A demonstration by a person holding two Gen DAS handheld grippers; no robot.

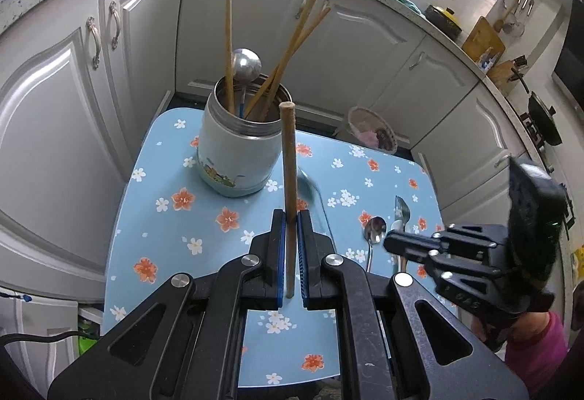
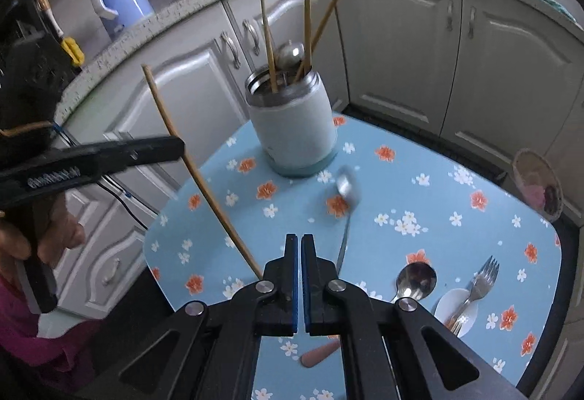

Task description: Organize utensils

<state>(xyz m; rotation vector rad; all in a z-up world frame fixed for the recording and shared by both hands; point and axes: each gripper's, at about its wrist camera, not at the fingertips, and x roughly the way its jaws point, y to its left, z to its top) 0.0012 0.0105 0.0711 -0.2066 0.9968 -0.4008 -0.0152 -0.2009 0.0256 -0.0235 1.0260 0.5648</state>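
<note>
Floral table (image 1: pixel 204 239), slim wooden chopstick (image 1: pixel 289 188)

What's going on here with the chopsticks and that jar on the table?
A person with two handheld grippers is sorting utensils into a jar. The left gripper is shut on a wooden chopstick, held upright near the jar, which already holds three chopsticks and a ladle. The right gripper is shut on a spoon. Another spoon and forks still lie on the floral table.
</note>
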